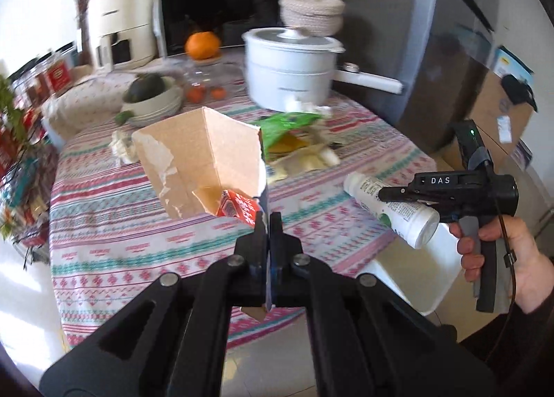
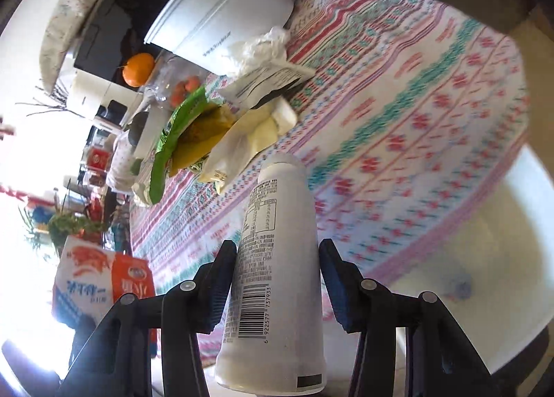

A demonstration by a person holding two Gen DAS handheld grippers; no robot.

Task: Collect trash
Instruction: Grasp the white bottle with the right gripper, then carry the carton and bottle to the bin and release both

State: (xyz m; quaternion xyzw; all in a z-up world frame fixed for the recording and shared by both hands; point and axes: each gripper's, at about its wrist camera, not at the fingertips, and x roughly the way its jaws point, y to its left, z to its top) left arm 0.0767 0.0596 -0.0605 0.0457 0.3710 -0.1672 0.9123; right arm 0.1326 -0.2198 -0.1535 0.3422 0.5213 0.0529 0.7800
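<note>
A home kitchen or dining corner

A round table is wearing a patterned cloth, a white cooking pot and an orange are sitting on it, and a steel fridge is standing beside a countertop oven.

I see open patterned tablecloth from 6 to 9 o'clock of my left view; that lane is passable. At 12 o'clock the torn cardboard carton blocks it, with a wrapper heap just behind and the white pot farther back. At 3 o'clock the white bottle crosses the table edge. In my right view, bare cloth runs from 12 to 3 o'clock.
</note>
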